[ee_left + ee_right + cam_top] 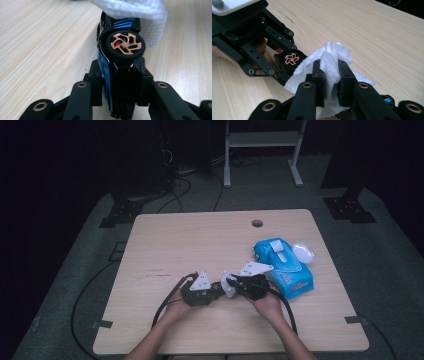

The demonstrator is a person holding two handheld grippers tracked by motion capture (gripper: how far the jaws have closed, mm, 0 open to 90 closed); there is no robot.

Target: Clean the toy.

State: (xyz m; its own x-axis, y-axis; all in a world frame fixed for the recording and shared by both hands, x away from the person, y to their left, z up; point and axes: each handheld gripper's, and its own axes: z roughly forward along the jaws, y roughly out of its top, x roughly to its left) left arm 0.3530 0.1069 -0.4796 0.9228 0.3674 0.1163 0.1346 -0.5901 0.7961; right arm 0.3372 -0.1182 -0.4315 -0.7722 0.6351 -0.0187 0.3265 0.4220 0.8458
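Note:
My left gripper point(120, 73) is shut on a small blue and black toy car point(107, 67) with a copper-coloured wheel point(124, 45); the pads press on both of its sides. My right gripper point(331, 68) is shut on a crumpled white wipe point(332, 53), which lies against the car's far end. In the high view the left gripper point(216, 290) and the right gripper point(234, 285) meet nose to nose near the table's front middle, with the wipe point(228, 284) between them. The right gripper view shows the left gripper point(283, 66) holding the car point(292, 59) by the wipe.
A blue pack of wipes point(285, 267) lies just right of the right hand, its white lid point(303, 252) flipped open. The wooden table point(200, 240) has a cable hole point(257, 223) at the back. Cables trail off the front edge from both grippers.

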